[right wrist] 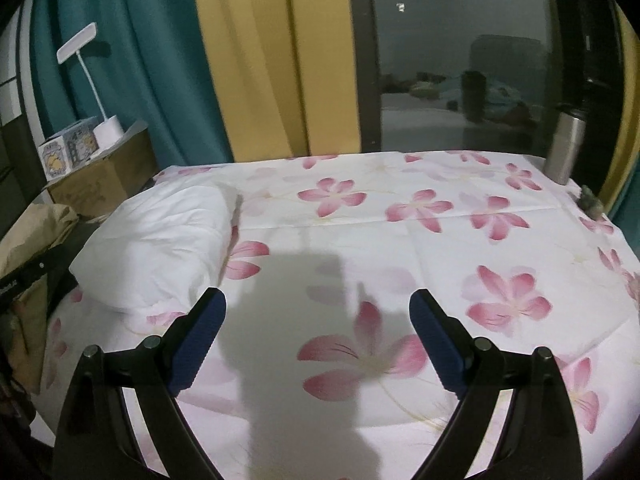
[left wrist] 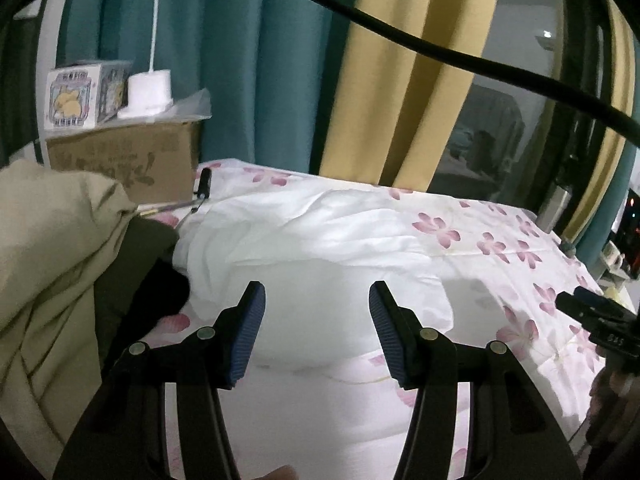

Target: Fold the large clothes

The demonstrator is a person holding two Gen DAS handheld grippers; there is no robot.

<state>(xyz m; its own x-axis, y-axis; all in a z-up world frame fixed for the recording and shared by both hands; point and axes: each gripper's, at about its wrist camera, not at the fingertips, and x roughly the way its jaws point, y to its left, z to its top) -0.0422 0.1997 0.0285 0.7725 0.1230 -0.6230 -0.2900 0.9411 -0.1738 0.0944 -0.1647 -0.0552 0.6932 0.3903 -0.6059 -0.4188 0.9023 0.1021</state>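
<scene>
A folded white garment (left wrist: 320, 240) lies on the pink-flowered sheet (left wrist: 500, 248), at the left side of the surface. My left gripper (left wrist: 317, 292) hovers just above its near edge, open, with nothing between its blue pads. In the right wrist view the same white garment (right wrist: 160, 248) sits to the left. There my right gripper (right wrist: 318, 298) is open over the bare flowered sheet (right wrist: 400, 208), and its shadow falls on the sheet. The right gripper (left wrist: 588, 304) also shows at the right edge of the left wrist view.
A heap of beige and dark clothes (left wrist: 52, 248) lies at the left. Behind it a cardboard box (left wrist: 120, 156) carries a white lamp (left wrist: 150, 88) and a printed carton. A steel bottle (right wrist: 566, 148) stands at the far right corner. Curtains and a glass door close the back.
</scene>
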